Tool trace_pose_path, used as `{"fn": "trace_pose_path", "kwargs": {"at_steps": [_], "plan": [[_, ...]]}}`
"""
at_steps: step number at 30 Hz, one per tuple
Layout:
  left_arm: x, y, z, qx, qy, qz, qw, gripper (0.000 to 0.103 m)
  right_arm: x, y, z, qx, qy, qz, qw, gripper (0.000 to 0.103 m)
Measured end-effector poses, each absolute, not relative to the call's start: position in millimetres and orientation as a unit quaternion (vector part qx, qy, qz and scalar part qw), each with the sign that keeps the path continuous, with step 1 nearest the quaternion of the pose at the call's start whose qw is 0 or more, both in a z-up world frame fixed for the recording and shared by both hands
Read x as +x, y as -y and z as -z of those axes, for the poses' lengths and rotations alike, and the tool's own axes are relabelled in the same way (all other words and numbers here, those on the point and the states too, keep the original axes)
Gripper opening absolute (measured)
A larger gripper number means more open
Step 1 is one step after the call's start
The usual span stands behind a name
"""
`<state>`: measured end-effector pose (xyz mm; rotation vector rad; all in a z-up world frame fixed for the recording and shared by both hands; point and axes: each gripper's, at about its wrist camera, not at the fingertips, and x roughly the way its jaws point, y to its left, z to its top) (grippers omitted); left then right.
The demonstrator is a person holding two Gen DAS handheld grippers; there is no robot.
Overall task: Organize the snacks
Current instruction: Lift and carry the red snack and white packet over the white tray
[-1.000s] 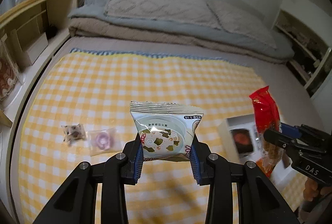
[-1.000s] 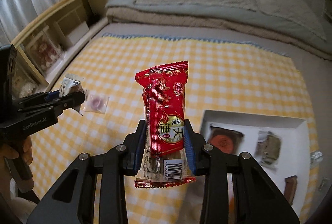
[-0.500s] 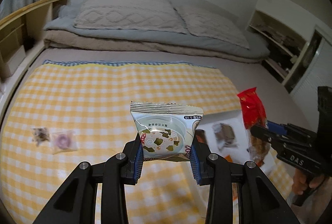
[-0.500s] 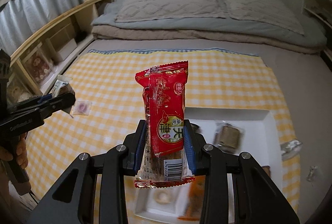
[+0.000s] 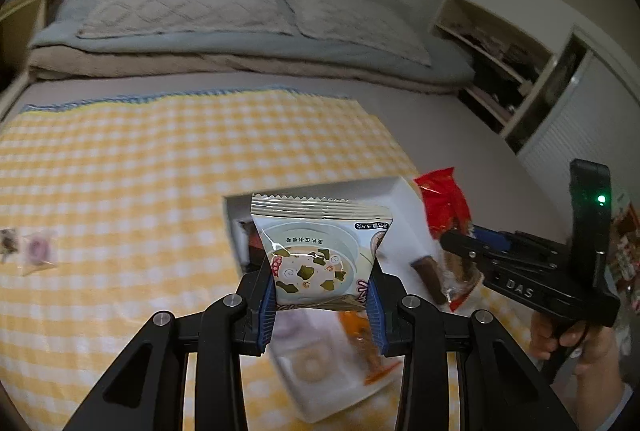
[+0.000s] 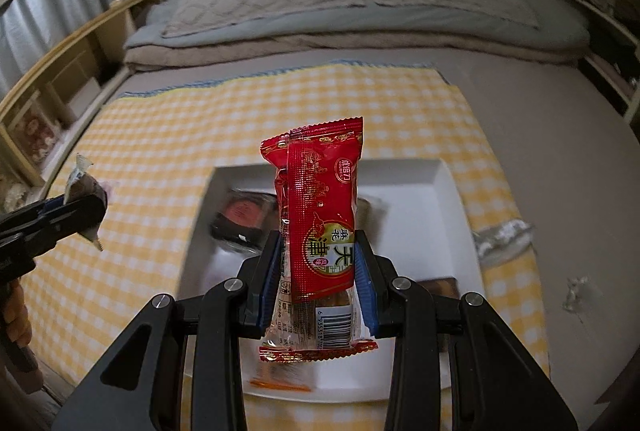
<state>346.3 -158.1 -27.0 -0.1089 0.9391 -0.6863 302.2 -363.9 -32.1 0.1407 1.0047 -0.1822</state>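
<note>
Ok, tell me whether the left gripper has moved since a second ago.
Yes. The left gripper moved right, from the yellow checked cloth to over the white tray.

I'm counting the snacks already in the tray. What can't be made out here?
- Left wrist: soup packet covers the white tray's middle.
- Right wrist: red snack packet hides the centre.
- Both views: motion blur smears tray contents.
- Left wrist: two small packets too small.
</note>
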Motion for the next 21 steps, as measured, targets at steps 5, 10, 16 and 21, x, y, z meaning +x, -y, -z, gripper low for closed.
{"fn": "trace_pose_path", "kwargs": {"at_steps": [5, 10, 16, 21], "plan": [[355, 192, 47, -0.053, -0.469, 0.349, 0.810, 0.037, 291, 395, 51, 0.087, -0.502, 0.107, 0.854, 0.035], [368, 227, 68, -0.061, -0.487, 0.375, 0.787, 0.037, 281, 420, 75, 0.119, -0.528, 0.119, 0.832, 0.035], [382, 269, 102, -0.067, -0.507, 0.412, 0.754, 0.037, 274, 438, 95, 0.144, -0.547, 0.120, 0.816, 0.035], [399, 295, 142, -0.098, -0.545, 0.417, 0.721, 0.037, 271, 448, 103, 0.162, -0.555, 0.116, 0.808, 0.035]]}}
